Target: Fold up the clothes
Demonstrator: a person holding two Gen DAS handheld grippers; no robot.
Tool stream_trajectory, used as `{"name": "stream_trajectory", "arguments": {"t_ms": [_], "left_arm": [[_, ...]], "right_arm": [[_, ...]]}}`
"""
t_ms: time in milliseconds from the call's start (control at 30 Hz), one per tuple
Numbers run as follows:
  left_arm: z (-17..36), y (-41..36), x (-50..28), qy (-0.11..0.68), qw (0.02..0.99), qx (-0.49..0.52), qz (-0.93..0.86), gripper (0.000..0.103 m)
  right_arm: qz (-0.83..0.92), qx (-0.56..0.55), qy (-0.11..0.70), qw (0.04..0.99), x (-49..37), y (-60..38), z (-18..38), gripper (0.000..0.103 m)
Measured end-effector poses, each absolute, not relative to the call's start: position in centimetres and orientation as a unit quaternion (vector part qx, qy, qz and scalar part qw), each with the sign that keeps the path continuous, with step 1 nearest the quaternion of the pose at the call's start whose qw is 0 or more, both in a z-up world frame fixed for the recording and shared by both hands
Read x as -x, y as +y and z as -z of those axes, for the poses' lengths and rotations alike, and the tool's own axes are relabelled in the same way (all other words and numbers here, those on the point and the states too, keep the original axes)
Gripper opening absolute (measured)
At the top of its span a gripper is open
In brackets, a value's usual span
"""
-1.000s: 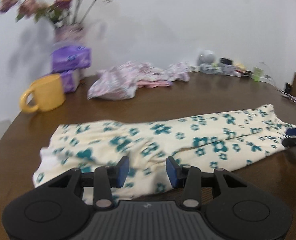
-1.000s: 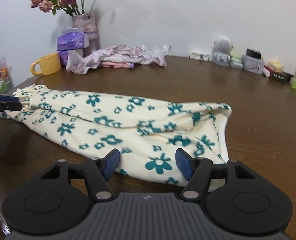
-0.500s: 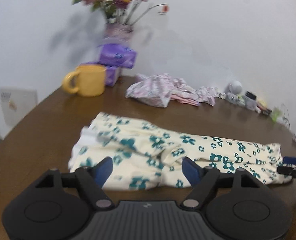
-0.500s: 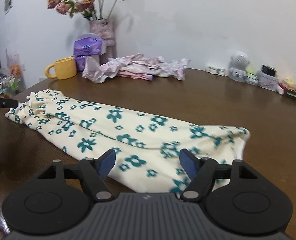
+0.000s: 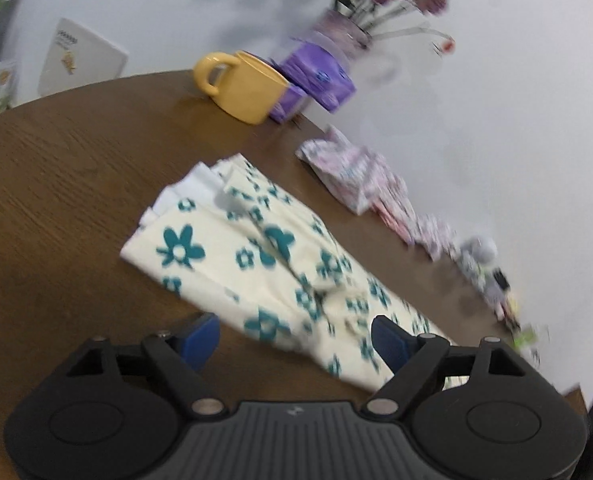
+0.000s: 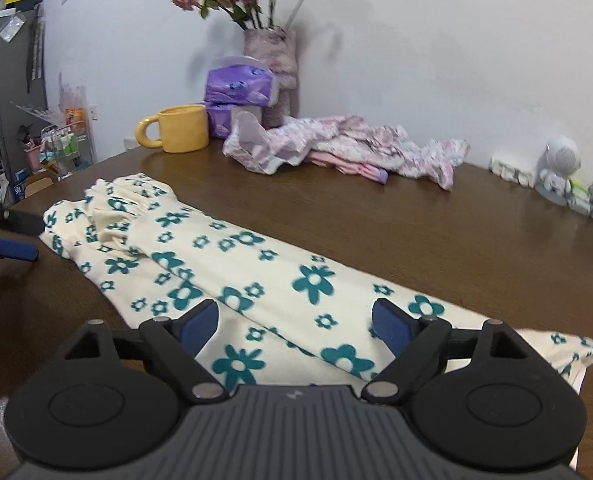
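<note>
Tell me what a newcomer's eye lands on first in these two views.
First, the cream garment with teal flowers, folded into a long strip across the brown wooden table, right in front of the open right gripper. Next, the yellow mug at the table's back edge, beside purple tissue packs and a vase of dried roses. Beside those lies a crumpled pink floral garment.

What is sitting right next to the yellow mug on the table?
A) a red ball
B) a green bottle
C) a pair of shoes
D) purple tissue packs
D: in the right wrist view the purple tissue packs stand stacked right beside the yellow mug, in front of the flower vase on the brown table.
</note>
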State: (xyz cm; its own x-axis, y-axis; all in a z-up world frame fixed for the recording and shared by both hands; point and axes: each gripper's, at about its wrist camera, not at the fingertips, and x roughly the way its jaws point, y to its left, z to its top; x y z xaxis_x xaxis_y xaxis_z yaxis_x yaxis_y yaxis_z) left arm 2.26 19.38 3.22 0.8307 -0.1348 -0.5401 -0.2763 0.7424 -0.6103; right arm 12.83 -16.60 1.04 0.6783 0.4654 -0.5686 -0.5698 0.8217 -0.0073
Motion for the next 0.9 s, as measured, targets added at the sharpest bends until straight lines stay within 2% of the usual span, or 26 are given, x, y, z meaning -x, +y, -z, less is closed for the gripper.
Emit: {"name": "stream_trajectory", "arguments": {"t_ms": [233, 400, 800, 900], "left_arm": [[-2.9, 20.9, -4.9, 0.244, 0.874, 0.409, -0.099, 0.083], [-3.3, 21.6, -6.5, 0.236, 0.887, 0.369, -0.149, 0.083], [-3.2, 22.0, -10.3, 0.235, 0.885, 0.366, -0.167, 0.081], [-3.3, 21.9, -11.2, 0.241, 0.888, 0.349, -0.176, 0.074]], "right_arm": [[-0.258, 0.087, 0.31, 0.911, -14.0, -18.3, 0.2, 0.086], [-0.256, 0.084, 0.32, 0.908, -14.0, -19.0, 1.2, 0.088], [-0.258, 0.078, 0.318, 0.909, -14.1, -19.3, 1.3, 0.092], [-0.259, 0.077, 0.318, 0.909, -14.1, -19.3, 1.3, 0.092]]}}
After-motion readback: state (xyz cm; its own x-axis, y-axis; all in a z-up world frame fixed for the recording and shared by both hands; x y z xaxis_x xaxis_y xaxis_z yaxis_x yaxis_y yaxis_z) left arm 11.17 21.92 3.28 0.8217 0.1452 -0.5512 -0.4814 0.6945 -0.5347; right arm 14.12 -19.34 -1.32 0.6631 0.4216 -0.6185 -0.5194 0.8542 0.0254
